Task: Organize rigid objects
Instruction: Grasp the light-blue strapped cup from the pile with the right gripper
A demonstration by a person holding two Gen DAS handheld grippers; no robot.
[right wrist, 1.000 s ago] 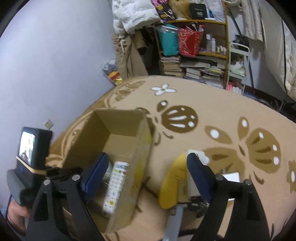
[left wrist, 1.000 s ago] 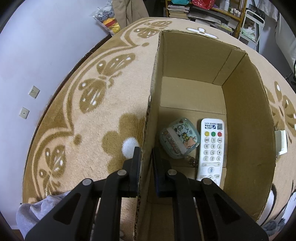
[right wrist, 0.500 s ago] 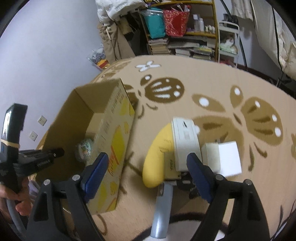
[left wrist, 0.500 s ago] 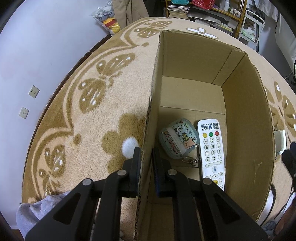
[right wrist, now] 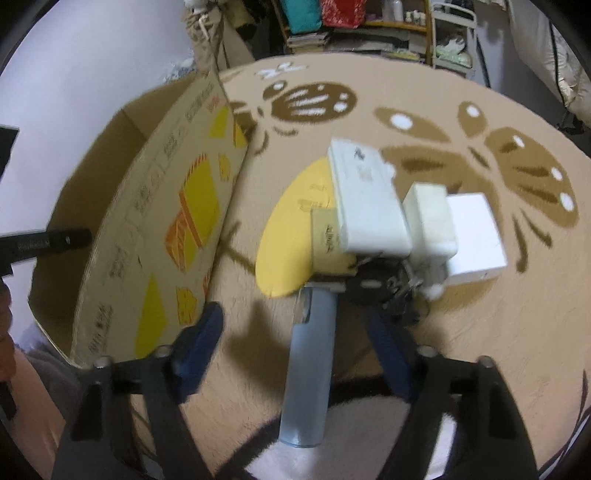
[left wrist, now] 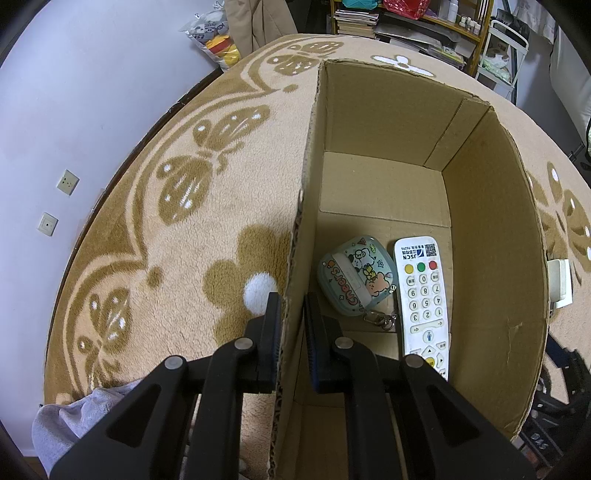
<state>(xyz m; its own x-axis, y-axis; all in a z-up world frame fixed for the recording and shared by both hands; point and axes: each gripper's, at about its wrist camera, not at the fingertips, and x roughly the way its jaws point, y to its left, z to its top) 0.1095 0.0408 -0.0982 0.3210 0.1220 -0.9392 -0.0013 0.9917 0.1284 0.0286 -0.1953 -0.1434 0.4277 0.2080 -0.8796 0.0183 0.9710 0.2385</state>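
Observation:
My left gripper is shut on the left wall of the open cardboard box. Inside the box lie a white remote control and a cartoon-printed pouch with a key clasp. My right gripper is open, low over a pile on the rug beside the box. Between its fingers lies a grey-blue cylinder. Just beyond are a yellow curved object, a white rectangular device, a cream block, a white box and a dark ring of keys.
The round beige rug with brown butterfly patterns lies against a pale wall on the left. Cluttered shelves stand at the far side. Grey cloth lies at the rug's near left edge. A hand shows at the left edge.
My right gripper has swung away from the box and dropped toward the pile, which now fills its view. The left gripper and the box have stayed put.

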